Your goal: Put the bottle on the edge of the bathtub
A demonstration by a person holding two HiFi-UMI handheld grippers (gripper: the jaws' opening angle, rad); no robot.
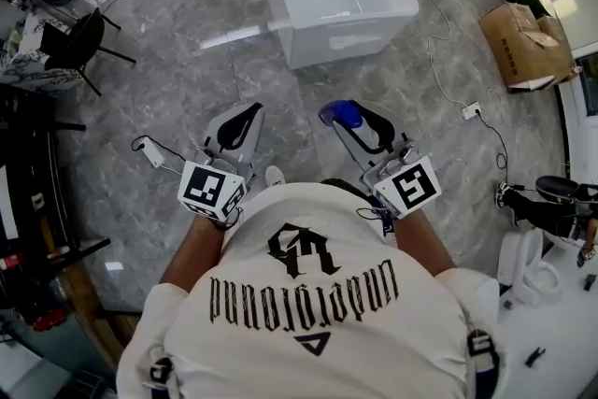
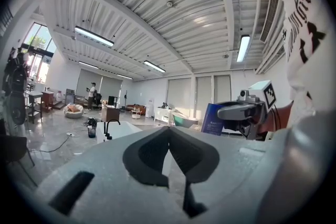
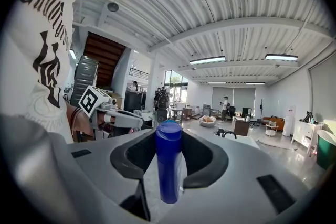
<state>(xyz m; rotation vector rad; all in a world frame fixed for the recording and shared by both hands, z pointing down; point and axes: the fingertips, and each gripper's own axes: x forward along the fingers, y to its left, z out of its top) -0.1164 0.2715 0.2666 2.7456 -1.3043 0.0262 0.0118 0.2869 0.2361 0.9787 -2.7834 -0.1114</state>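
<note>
Gripping blue bottle (image 3: 168, 165) in right hand-held gripper (image 1: 360, 114), jaws clamped on its sides, long axis upright, cap up. Holding it over the floor well short of the bathtub (image 1: 348, 40), with the bathtub's near end lying straight ahead of the jaws. Left hand-held gripper (image 1: 250, 110) closed, empty, about equally far from the bathtub. Judging next move: needing forward travel to the bathtub's edge before lowering.

Blue bottle (image 1: 341, 114) in right gripper (image 1: 358, 121) (bathtub (image 1: 350, 37) ahead)
</note>
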